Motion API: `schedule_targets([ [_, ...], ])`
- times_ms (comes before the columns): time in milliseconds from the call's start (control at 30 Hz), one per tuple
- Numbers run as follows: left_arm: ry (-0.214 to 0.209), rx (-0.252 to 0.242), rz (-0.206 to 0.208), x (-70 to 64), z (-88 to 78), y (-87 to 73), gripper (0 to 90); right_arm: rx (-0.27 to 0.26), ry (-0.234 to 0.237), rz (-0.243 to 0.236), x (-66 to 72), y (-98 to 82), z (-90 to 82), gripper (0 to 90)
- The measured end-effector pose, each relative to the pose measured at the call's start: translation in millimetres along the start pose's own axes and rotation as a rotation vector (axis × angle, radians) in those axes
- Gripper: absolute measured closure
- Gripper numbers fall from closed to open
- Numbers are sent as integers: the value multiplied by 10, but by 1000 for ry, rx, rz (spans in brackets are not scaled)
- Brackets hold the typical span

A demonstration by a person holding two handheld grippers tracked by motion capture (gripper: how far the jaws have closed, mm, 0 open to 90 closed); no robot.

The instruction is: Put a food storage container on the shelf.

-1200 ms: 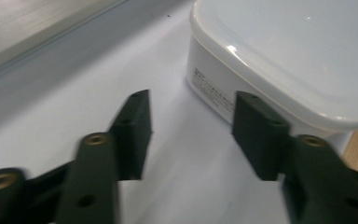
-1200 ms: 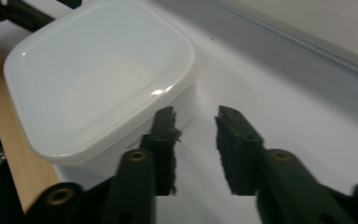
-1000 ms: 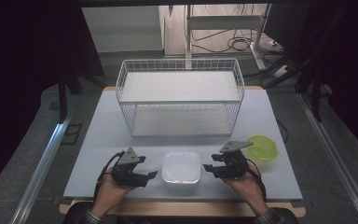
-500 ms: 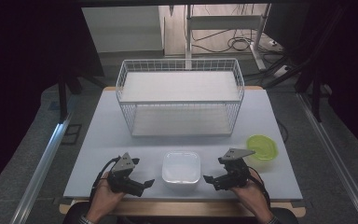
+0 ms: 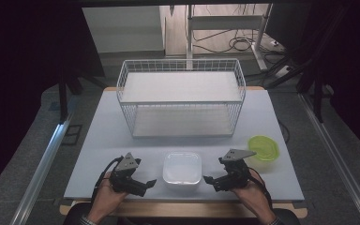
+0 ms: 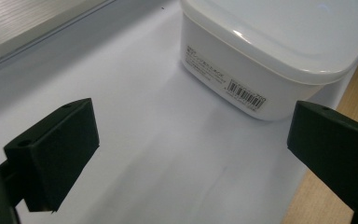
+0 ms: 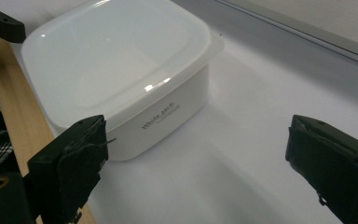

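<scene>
A white lidded plastic container (image 5: 182, 168) sits near the table's front edge, between my two grippers. My left gripper (image 5: 146, 184) lies just left of it and points at it. Its jaws stand open and have just been opening, with only bare table between them. In the left gripper view (image 6: 191, 154) the container (image 6: 279, 51) is ahead, barcode label facing me. My right gripper (image 5: 211, 183) lies just right of the container, open, its jaws also just opened, nothing between them. The right gripper view (image 7: 198, 172) has the container (image 7: 121, 70) ahead to the left.
A white wire basket (image 5: 180, 96) with a shelf stands at the middle back of the table. A lime-green bowl (image 5: 263, 147) rests beyond the right hand. The wooden front edge (image 7: 14, 107) runs close beside the container.
Both grippers' jaws have spread wider. The hands have drawn back slightly toward the near edge, and the container has stayed put.
</scene>
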State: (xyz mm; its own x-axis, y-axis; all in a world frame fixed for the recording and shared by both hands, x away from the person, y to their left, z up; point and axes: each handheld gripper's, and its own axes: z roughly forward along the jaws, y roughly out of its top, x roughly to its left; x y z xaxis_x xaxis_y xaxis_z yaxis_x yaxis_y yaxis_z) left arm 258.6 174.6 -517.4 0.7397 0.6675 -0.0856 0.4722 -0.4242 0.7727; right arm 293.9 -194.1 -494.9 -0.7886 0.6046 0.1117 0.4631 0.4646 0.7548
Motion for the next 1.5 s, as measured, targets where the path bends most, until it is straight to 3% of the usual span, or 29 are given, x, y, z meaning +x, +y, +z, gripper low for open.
schedule_targets([
  [233,-90,-41,-16,4,-5,115,14,5,12,7,58,49,7,19],
  [567,-147,-71,-8,14,67,293,54,-3,48,29,110,168,27,117],
  [833,-181,-16,-3,26,293,391,58,10,90,51,122,228,169,115],
  [933,-225,1,-25,45,358,408,59,26,101,63,115,242,229,114],
  [1000,-278,15,-60,77,395,402,59,36,107,68,112,241,266,113],
  [1067,-317,23,-89,97,412,388,65,47,140,94,101,239,295,126],
  [1167,-358,25,-90,73,416,388,128,62,187,132,91,236,318,174],
  [1267,-327,50,-85,17,361,406,169,84,206,172,104,232,321,197],
  [1333,-322,60,-106,12,314,404,233,92,205,197,104,230,296,246],
  [1500,-297,72,-146,-18,195,391,425,76,217,323,52,189,184,490],
])
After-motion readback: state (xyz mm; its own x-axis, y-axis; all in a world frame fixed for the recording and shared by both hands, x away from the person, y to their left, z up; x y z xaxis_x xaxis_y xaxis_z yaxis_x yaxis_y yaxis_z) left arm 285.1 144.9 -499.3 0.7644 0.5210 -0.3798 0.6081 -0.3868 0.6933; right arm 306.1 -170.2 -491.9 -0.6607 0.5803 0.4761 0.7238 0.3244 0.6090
